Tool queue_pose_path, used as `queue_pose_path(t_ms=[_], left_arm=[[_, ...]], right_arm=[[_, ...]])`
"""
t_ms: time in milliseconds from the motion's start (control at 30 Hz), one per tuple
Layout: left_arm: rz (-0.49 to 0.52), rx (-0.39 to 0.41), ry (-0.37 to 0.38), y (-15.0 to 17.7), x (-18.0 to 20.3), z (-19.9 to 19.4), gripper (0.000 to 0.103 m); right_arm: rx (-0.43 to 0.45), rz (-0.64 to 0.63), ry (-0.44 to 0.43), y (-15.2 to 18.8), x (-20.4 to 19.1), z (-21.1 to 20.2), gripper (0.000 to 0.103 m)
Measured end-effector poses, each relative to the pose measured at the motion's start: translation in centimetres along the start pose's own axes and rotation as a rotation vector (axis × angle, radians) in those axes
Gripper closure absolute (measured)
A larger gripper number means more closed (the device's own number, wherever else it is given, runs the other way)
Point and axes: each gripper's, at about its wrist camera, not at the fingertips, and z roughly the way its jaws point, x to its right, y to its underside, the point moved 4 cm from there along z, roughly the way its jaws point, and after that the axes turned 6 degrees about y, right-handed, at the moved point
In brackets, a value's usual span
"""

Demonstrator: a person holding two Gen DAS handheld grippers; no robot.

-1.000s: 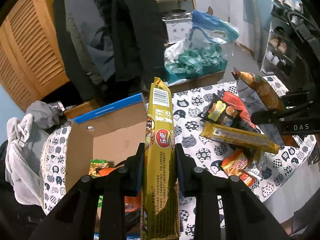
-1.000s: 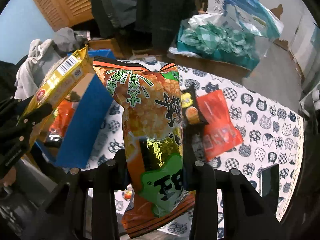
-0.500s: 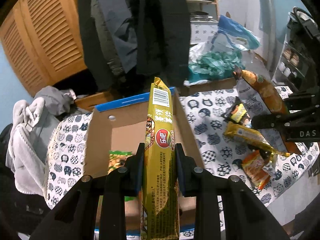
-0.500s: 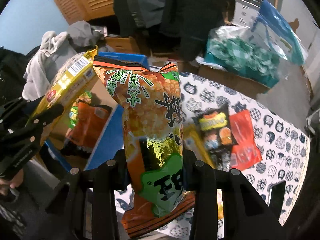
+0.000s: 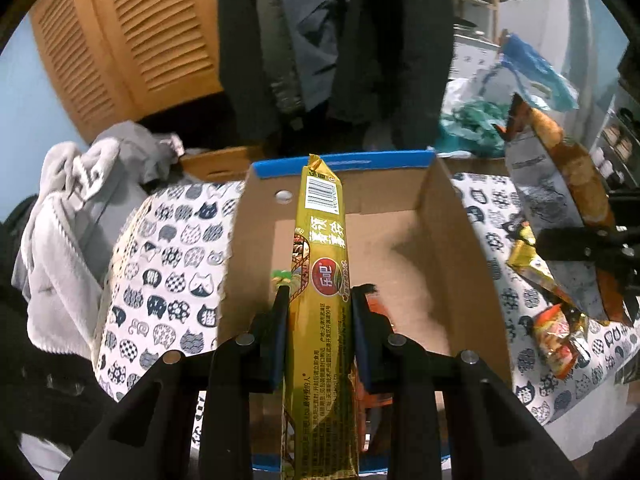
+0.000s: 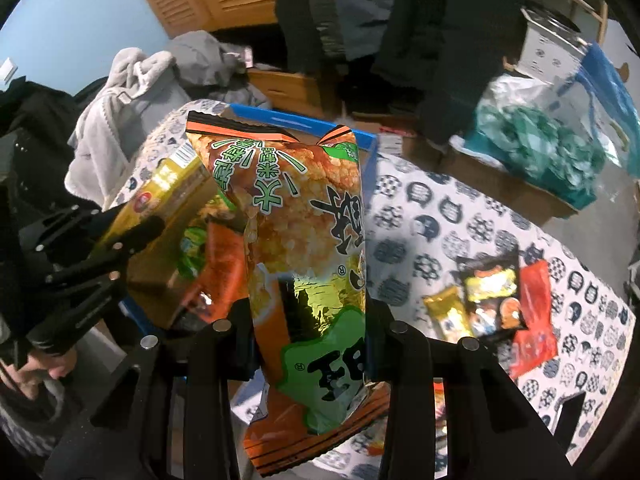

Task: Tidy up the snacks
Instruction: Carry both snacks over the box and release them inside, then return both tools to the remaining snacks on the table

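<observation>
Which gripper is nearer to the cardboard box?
Left. The left gripper, shut on the yellow packet, is right above the cardboard box. The right gripper, shut on the orange bag, is beside it, above the tablecloth.

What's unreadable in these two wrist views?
- Left wrist: packets at the near end of the cardboard box, hidden by the yellow packet and the left gripper.
- Right wrist: most of the box interior, blocked by the orange snack bag.
- Right wrist: print on the loose table packets, blurred.
- Left wrist: orange bag's front faces away.
</observation>
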Motion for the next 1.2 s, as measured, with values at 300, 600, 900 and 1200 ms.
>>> queue_pose_path(t_ms=[300, 600, 900, 1200], left_arm=[[-0.009, -0.044, -0.010, 0.7, -0.8, 1.4, 0.075], [-0.006, -0.068, -0.048, 0.9, -1.3, 1.7, 0.073], [-0.028, -0.014, -0.054, 0.2, -1.8, -0.2, 0.039], [0.011, -0.002, -0.043, -0.2, -0.4, -0.8, 0.029]], right_arm=[[-0.036, 0.001, -0.046, -1.5, -2.6, 2.0, 0.067], [-0.058, -0.005, -0.077, -2.4, -4.6, 3.4, 0.066], [-0.070, 0.003, -0.097, -2.7, -5.1, 4.1, 0.061], [-0.039, -0.014, -0.055, -2.0, -4.1, 2.9, 0.042]])
